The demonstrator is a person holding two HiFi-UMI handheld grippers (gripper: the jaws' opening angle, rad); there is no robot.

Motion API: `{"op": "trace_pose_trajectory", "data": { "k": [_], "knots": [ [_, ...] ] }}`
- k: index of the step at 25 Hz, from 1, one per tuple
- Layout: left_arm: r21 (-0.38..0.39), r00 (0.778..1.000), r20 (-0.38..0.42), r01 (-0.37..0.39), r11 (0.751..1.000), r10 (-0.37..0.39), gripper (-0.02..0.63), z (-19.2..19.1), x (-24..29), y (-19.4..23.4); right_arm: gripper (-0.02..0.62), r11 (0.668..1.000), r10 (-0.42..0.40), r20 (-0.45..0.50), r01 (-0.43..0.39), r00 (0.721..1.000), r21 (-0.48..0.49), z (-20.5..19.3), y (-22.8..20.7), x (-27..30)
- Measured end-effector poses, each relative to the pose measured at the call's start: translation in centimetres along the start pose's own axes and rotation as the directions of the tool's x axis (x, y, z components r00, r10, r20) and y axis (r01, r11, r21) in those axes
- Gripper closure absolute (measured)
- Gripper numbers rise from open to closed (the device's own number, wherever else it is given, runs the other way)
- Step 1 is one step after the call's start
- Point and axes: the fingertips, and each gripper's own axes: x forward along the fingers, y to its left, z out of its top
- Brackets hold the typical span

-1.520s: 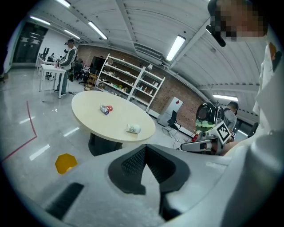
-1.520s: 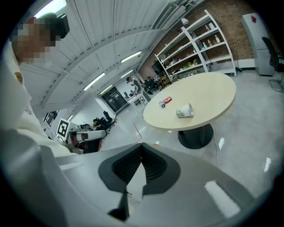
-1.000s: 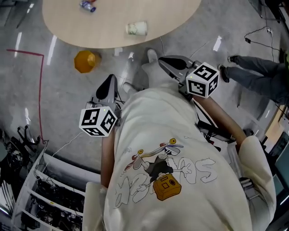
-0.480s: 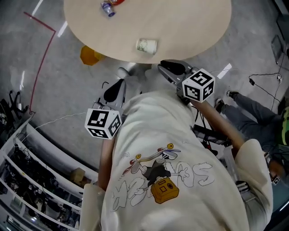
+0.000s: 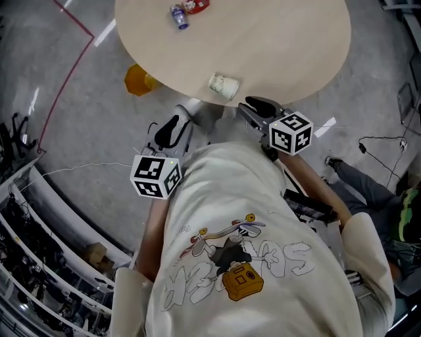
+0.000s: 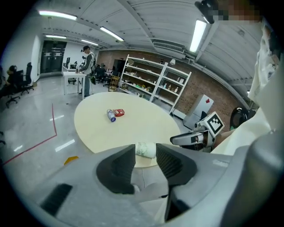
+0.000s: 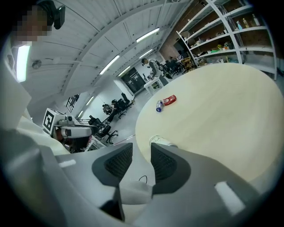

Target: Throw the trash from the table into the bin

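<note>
Reach-in step: left gripper (image 5: 172, 131) and right gripper (image 5: 260, 105) hover short of the bench (image 5: 283, 46), jaws part-open, having just been opening, nothing gripped; paper cup (image 5: 224, 85) lies at the near edge, can (image 5: 179, 16) and red wrapper (image 5: 197, 6) far-left, so next straddle the cup and close.

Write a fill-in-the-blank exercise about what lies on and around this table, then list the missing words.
The cup lies on its ___ near the table edge.
Beside the can lies a ___ wrapper.
The orange thing lies on the ___.
Missing words: side; red; floor.
</note>
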Motion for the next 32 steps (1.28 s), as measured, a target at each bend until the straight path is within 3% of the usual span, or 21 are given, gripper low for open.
{"op": "trace_pose_trajectory", "data": {
  "k": [6,10,13,18,26,32],
  "knots": [
    [0.094,0.999,-0.035,-0.024,0.995,0.027,0.342,0.2,3.5,-1.2,0.446,0.998,0.002,-0.030,0.000,1.000,0.063,-0.9,-2.5,-1.0],
    [0.203,0.994,-0.062,-0.078,0.976,0.092,0.207,-0.6,7.1,-1.7,0.446,1.000,-0.011,-0.036,0.011,0.999,0.013,-1.2,-2.8,-2.2],
    [0.276,0.989,-0.054,-0.118,0.954,0.138,0.159,-0.8,10.9,-2.1,0.445,0.999,-0.010,-0.040,0.008,0.999,-0.039,-1.2,-3.8,-2.9],
    [0.363,0.980,-0.113,-0.113,0.925,0.165,0.155,-1.6,15.8,-3.0,0.445,0.998,-0.035,-0.009,0.034,0.999,-0.055,-0.4,-5.3,-4.3],
    [0.416,0.951,-0.224,-0.105,0.903,0.214,0.155,-4.0,20.6,-2.4,0.445,0.996,-0.074,0.049,0.077,0.996,-0.055,0.4,-7.2,-5.7],
    [0.448,0.945,-0.230,-0.110,0.887,0.233,0.244,-4.8,21.0,-1.5,0.446,0.994,-0.095,0.059,0.097,0.994,-0.040,0.2,-7.6,-5.7]
  ]
}}
